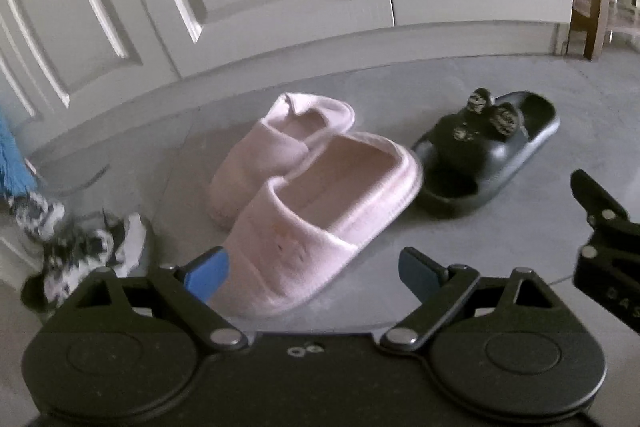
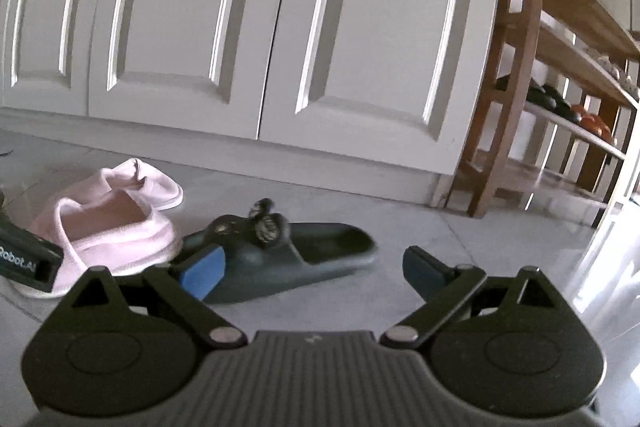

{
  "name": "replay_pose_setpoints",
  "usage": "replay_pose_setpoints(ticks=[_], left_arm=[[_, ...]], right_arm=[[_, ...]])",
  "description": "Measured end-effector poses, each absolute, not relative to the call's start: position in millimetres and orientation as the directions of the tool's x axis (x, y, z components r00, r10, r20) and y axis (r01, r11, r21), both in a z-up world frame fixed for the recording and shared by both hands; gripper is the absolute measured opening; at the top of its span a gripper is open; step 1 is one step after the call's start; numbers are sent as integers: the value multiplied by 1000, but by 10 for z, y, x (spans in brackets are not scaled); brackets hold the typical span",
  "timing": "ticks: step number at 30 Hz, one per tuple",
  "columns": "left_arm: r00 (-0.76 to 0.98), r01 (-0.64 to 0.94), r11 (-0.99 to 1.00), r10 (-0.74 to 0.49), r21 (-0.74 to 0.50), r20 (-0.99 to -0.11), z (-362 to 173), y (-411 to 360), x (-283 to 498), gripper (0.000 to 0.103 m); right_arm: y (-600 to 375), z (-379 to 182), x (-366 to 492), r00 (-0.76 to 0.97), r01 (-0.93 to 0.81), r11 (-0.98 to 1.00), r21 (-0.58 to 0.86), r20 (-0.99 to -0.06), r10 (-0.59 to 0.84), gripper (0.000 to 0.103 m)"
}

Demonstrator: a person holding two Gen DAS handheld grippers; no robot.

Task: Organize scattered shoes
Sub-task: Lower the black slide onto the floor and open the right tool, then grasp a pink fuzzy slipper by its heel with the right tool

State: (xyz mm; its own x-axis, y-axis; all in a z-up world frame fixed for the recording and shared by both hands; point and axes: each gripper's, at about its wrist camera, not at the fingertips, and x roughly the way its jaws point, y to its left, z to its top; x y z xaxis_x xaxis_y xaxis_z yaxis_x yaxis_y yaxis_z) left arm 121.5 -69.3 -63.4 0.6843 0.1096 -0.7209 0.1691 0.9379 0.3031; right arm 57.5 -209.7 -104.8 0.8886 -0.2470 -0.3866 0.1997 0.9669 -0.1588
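Two pink slippers lie side by side on the grey floor, the nearer one (image 1: 320,211) just ahead of my open left gripper (image 1: 312,273), the farther one (image 1: 276,143) behind it. A black slide sandal (image 1: 492,159) with round charms lies to their right. In the right wrist view the black sandal (image 2: 288,259) sits just ahead of my open right gripper (image 2: 312,273), with the pink slippers (image 2: 116,227) to its left. Both grippers are empty. The right gripper also shows at the right edge of the left wrist view (image 1: 604,227).
White panelled cabinet doors (image 2: 256,27) stand behind the shoes. A wooden shoe rack (image 2: 560,75) with several shoes stands at the right. A black-and-white patterned shoe (image 1: 84,251) and something blue (image 1: 12,155) lie at the left.
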Motion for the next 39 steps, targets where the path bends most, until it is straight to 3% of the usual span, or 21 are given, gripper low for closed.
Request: replay_pose_setpoints(ticks=[7, 11, 17, 21, 25, 27, 29, 30, 32, 35, 39], left_arm=[[672, 154, 935, 137, 318, -728, -766, -547, 1317, 93], [656, 135, 925, 185, 355, -731, -815, -295, 1268, 93], [639, 101, 919, 234, 382, -733, -853, 81, 1190, 93], [616, 86, 927, 238, 364, -751, -892, 298, 1197, 93], [598, 71, 940, 228, 334, -768, -920, 446, 1209, 93], [592, 63, 940, 236, 336, -771, -936, 478, 1206, 93], [588, 61, 934, 252, 353, -768, -954, 500, 1197, 93], [588, 60, 930, 261, 363, -766, -956, 505, 1183, 93], [588, 59, 926, 270, 373, -763, -961, 529, 1162, 93], [589, 56, 923, 277, 381, -759, -936, 550, 1141, 93], [600, 44, 926, 275, 374, -751, -859, 545, 1127, 93]], right_arm=[[-1879, -1235, 928, 865, 182, 969, -169, -441, -240, 97], [-1750, -1198, 998, 896, 10, 999, -48, -444, -30, 97], [-1285, -1142, 1148, 879, -332, 941, -70, -385, 281, 97], [-950, -1146, 1254, 824, -459, 884, -91, -415, 385, 97], [-696, -1263, 1427, 781, -511, 847, -144, -490, 388, 95], [-600, -1372, 1564, 733, -515, 851, -102, -568, 375, 86], [-571, -1467, 1684, 689, -506, 861, -51, -625, 367, 43], [-564, -1534, 1767, 656, -496, 868, -17, -663, 361, 43], [-601, -1546, 1774, 660, -486, 874, 4, -653, 370, 29], [-686, -1513, 1752, 660, -494, 869, 26, -639, 394, 19], [-870, -1430, 1684, 649, -512, 855, 79, -617, 445, 12]])
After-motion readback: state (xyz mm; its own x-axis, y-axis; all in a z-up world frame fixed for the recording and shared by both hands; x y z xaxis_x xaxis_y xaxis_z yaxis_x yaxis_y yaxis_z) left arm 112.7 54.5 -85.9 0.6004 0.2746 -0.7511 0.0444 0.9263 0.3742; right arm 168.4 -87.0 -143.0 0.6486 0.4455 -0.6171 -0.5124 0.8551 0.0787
